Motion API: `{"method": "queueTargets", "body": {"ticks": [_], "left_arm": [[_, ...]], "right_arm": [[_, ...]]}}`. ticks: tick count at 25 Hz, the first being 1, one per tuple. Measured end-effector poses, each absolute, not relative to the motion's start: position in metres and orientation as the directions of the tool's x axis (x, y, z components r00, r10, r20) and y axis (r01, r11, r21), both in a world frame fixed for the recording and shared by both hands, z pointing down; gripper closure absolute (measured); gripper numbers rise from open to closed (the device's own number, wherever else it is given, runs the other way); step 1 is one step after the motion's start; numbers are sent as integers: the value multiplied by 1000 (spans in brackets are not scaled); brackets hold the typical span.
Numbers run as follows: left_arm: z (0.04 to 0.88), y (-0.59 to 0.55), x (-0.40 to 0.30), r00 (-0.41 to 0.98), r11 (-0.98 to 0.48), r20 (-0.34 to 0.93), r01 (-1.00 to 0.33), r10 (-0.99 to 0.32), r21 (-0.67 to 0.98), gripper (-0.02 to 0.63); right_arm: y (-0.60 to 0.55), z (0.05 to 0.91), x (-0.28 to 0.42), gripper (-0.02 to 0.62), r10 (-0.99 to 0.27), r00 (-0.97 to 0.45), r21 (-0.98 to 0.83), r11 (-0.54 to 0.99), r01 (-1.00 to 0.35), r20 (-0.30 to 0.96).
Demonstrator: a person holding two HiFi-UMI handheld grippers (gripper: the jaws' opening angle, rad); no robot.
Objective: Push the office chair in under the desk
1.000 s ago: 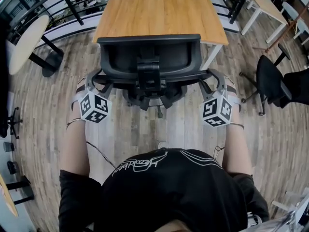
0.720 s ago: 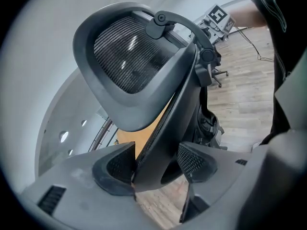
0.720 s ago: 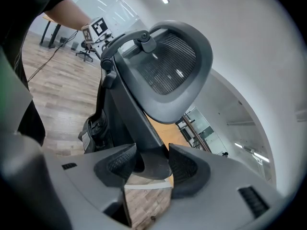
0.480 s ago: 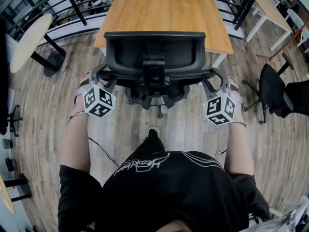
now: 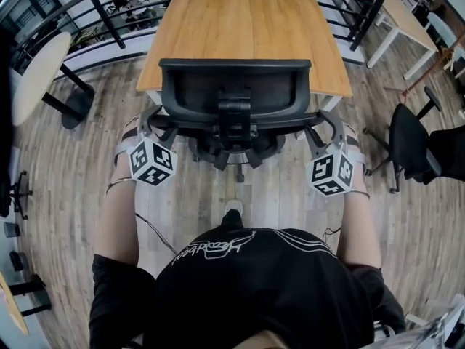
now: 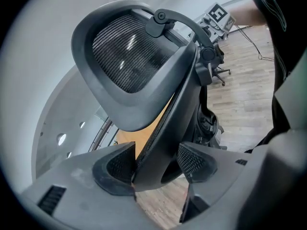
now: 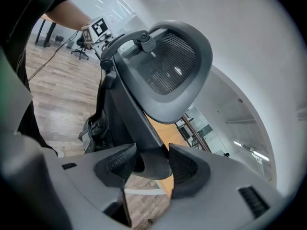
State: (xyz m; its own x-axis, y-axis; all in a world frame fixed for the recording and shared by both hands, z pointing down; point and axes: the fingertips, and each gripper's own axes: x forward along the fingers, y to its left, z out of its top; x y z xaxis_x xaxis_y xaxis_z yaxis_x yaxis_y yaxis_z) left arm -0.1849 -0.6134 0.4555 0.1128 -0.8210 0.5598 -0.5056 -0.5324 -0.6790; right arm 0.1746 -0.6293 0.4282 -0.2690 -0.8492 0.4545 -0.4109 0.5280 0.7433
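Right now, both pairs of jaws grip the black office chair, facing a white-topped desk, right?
No: the desk top is light wood, not white, as the head view shows. The left gripper and right gripper do grip the office chair.

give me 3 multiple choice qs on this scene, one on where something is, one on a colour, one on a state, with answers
1. Where on the chair are the left gripper and right gripper?
A. both on the seat
B. one at each side edge of the back
C. both on the wheels

2. What colour is the desk top?
A. white
B. black
C. light wood brown

3. How do the right gripper's jaws stand?
A. closed on the chair's back edge
B. wide apart around nothing
C. closed on a cable

Answers:
1 B, the head view shows a gripper at each side of the back.
2 C, wood grain shows across the whole top.
3 A, the right gripper view shows both pads against the frame.
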Motion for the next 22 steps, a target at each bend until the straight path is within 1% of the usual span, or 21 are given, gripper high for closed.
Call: {"method": "queueTargets", "body": {"ticks": [9,15,22], "left_arm": [[456,-680,-194,125,-550,571,-494,-811,-674,341],[447,-761,-200,137,-558,572,-488,-809,-671,341],[449,-775,-200,155,-562,565,-475,-810,-677,341]], "right_arm": [[-689,428,166,356,-854,-243,742,520,-424,459],[-765,418,159,356,-858,-217,741,511,-435,465],[-775,421,159,356,-864,-196,742,500,-447,464]]}}
